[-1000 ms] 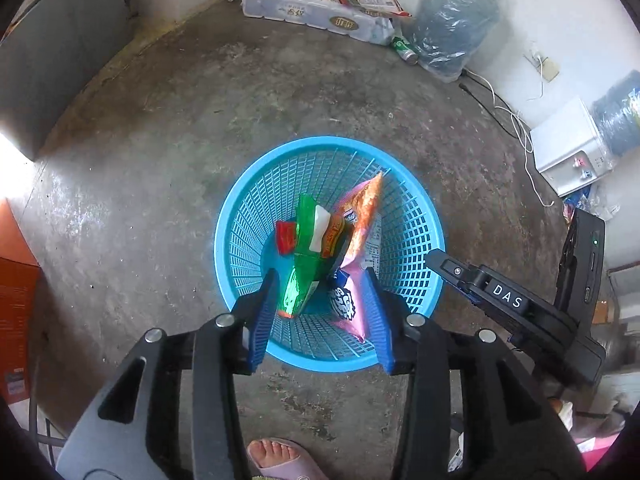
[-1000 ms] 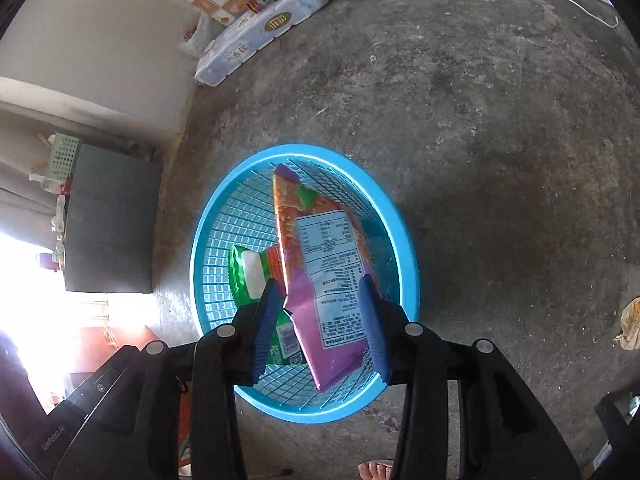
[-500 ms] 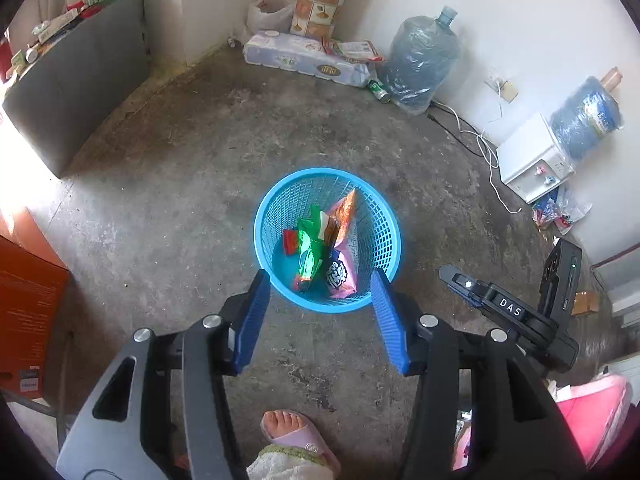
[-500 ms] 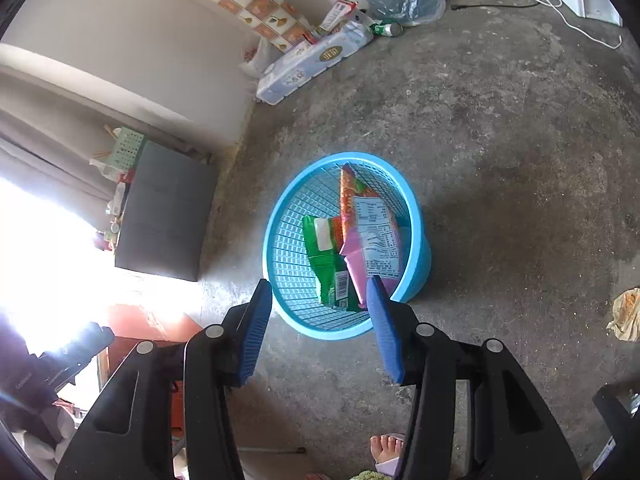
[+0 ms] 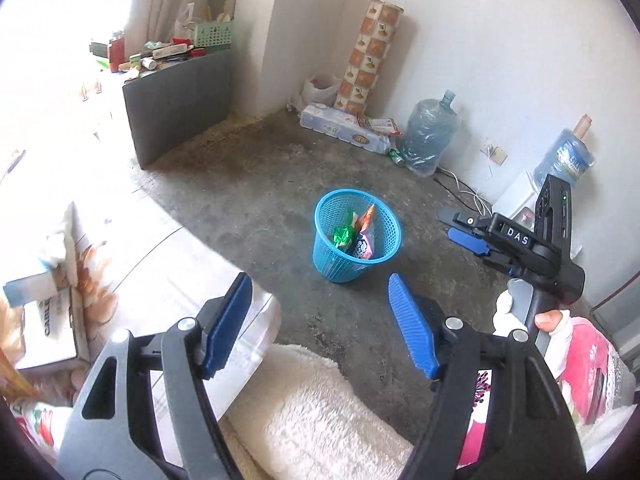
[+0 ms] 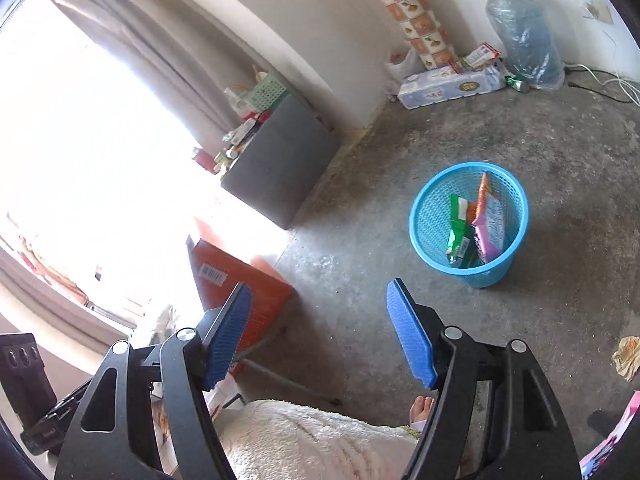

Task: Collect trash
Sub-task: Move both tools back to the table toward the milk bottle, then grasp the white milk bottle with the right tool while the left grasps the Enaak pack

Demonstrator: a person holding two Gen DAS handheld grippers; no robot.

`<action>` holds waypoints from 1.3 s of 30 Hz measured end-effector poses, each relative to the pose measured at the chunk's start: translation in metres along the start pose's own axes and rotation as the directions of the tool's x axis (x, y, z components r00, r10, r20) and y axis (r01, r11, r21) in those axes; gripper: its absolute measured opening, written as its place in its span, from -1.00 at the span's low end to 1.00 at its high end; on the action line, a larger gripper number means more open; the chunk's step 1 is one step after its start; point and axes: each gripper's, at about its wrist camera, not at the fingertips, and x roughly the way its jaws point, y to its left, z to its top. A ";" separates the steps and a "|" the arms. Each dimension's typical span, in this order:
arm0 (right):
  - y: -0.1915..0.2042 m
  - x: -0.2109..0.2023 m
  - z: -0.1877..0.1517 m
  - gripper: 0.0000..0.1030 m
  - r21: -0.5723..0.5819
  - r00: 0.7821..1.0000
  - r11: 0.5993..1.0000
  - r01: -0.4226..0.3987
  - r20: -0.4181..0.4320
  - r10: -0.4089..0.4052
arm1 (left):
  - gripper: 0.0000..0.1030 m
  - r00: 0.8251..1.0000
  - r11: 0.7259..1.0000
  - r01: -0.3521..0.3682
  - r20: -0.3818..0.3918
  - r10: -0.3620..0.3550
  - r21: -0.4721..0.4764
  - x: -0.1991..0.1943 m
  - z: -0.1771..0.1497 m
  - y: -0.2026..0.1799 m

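A blue mesh basket stands on the concrete floor and also shows in the right wrist view. In it stand a green wrapper and an orange-and-pink snack bag. My left gripper is open and empty, well back from and above the basket. My right gripper is open and empty, also far back; it shows in the left wrist view to the right of the basket. A crumpled scrap lies on the floor at the right.
A grey cabinet with clutter stands at the back left. A tissue pack, a patterned roll and a water jug line the far wall. An orange box is near left. A white fleece lap is below.
Both grippers have pulled up and back from right over the basket, so it now looks small and far. The wrappers stay in the basket. Both grippers remain open.
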 end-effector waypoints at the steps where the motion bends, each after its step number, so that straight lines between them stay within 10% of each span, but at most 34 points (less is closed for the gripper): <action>1: 0.016 -0.001 -0.005 0.35 -0.039 1.000 0.999 -0.022 -0.014 0.021 | 0.30 1.000 1.000 -0.006 0.010 0.007 -0.024 -0.013 -0.013 0.010; 8: 0.115 0.009 -0.058 0.40 -0.230 0.969 0.954 -0.195 -0.198 0.150 | 0.39 0.985 0.984 -0.053 0.152 0.079 -0.169 -0.104 -0.103 0.077; 17: 0.249 0.069 -0.130 0.40 -0.352 0.831 0.823 -0.446 -0.504 0.235 | 0.40 0.964 0.898 -0.058 0.211 0.164 -0.436 -0.157 -0.180 0.161; 24: 0.363 0.094 -0.214 0.40 -0.643 0.765 0.495 -0.584 -0.640 0.071 | 0.40 0.930 0.803 -0.133 0.208 0.304 -0.581 -0.193 -0.222 0.213; 30: 0.415 0.113 -0.268 0.40 -0.788 0.797 0.214 -0.578 -0.601 -0.061 | 0.40 0.901 0.734 -0.156 0.208 0.380 -0.661 -0.220 -0.250 0.248; 39: 0.428 0.155 -0.316 0.31 -0.832 0.804 0.036 -0.554 -0.546 -0.235 | 0.40 0.885 0.693 -0.164 0.205 0.418 -0.702 -0.230 -0.264 0.270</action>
